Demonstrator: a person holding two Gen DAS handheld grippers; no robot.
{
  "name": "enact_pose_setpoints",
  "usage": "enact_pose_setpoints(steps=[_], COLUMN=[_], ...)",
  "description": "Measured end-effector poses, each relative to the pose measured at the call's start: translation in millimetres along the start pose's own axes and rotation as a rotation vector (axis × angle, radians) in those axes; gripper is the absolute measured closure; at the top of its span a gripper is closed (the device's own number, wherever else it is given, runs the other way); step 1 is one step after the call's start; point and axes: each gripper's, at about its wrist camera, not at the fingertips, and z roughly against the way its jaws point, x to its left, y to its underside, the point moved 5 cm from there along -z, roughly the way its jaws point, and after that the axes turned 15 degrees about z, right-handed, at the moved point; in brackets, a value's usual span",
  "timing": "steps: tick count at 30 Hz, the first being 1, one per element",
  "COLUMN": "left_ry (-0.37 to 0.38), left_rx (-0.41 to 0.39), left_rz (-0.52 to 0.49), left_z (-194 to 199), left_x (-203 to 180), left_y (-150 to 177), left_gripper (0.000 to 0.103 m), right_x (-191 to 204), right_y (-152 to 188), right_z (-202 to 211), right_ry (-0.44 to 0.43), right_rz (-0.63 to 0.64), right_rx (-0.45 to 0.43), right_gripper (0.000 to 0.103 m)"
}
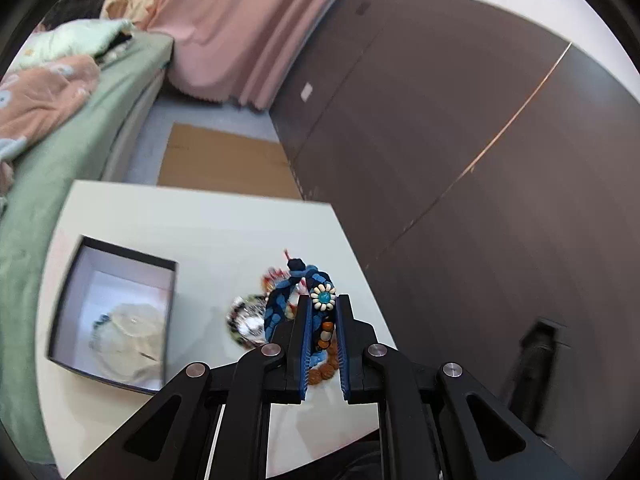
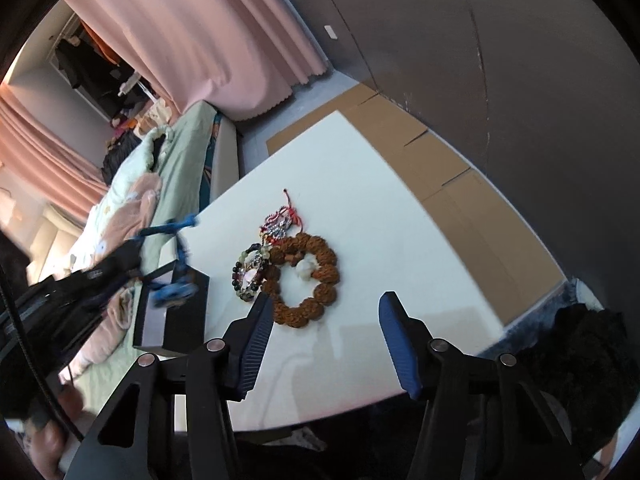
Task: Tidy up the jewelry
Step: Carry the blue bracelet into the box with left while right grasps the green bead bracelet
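My left gripper (image 1: 324, 304) is shut on a blue woven bracelet (image 1: 286, 300) with a turquoise flower bead, held above the white table (image 1: 224, 232). In the right wrist view the bracelet (image 2: 176, 290) hangs blurred over the black box (image 2: 176, 320). The open black box (image 1: 116, 312), white inside, holds a pale bracelet and lies left of my left gripper. My right gripper (image 2: 326, 300) is open and empty, just before a brown seed-bead bracelet (image 2: 308, 284). Beside it lie a dark mixed-bead bracelet (image 2: 250, 272) and a red-corded charm (image 2: 280, 224).
A bed with green sheets (image 1: 72, 128) borders the table's left side. Flat cardboard (image 2: 460, 184) lies on the floor beyond the table. A dark wardrobe wall (image 1: 460, 140) and pink curtains (image 1: 240, 28) stand behind.
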Motion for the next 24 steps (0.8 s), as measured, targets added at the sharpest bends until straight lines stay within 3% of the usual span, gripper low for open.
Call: enact_pose_setpoints(steps=[9,16,24], left_ry=[0.011,0.017,0.011], left_rx=[-0.064,-0.063,-0.035], left_rz=[0.059,0.166,0.286], left_z=[35,44,37], left_x=[32,73,103], left_y=[-20,-35,-41], left_gripper=[0.091,0.091,0.091], right_x=[44,57,52], right_y=[-13,-27,-37], right_z=[-38,-71,-100], right_ry=[-0.067,-0.043,0.01], right_rz=[0.023,0.029,0.006], right_rx=[0.052,0.097,0.159], right_gripper=[0.059,0.064,0.086])
